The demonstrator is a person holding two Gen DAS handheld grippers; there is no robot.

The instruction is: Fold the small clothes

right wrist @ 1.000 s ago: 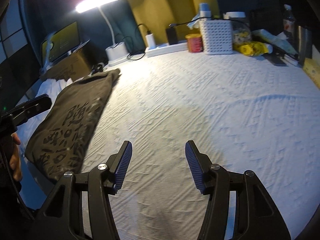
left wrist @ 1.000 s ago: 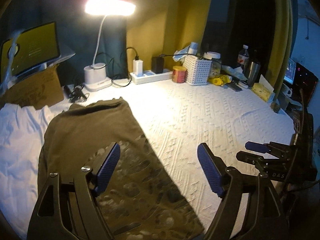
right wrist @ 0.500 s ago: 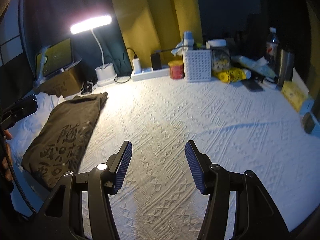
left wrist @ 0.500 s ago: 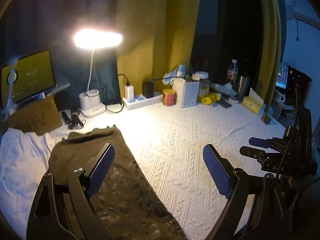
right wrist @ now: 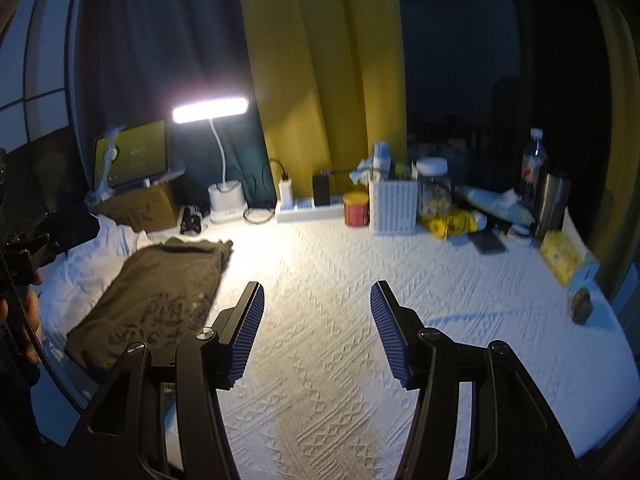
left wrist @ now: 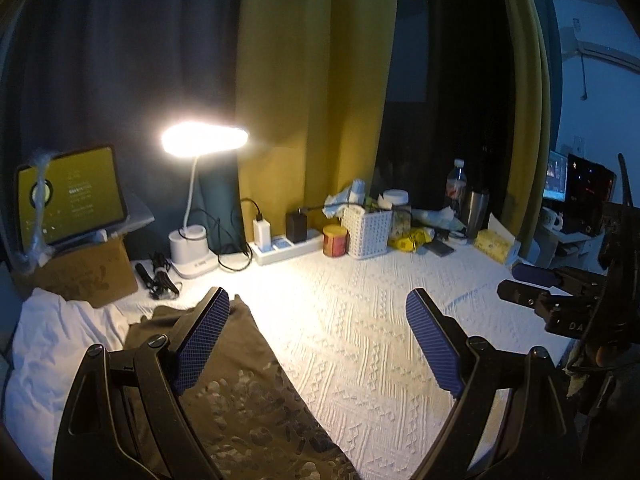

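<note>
Now both grippers sit higher above the bedspread [right wrist: 320, 264] than 1 s ago; more curtain in view. Left gripper [left wrist: 318, 340] & right gripper [right wrist: 316, 332]: jaws apart, nothing between. Olive T-shirt [right wrist: 160, 300] lies folded, left side, beside white cloth [left wrist: 52, 344]. Judgement: fold complete, hands retracting. Both point slightly downward.

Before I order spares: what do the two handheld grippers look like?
Both the left gripper and right gripper have black skeletal frames with triangular cut-outs and silver screw heads. Their fingers carry blue ribbed pads. A black cable runs by the left one.
</note>
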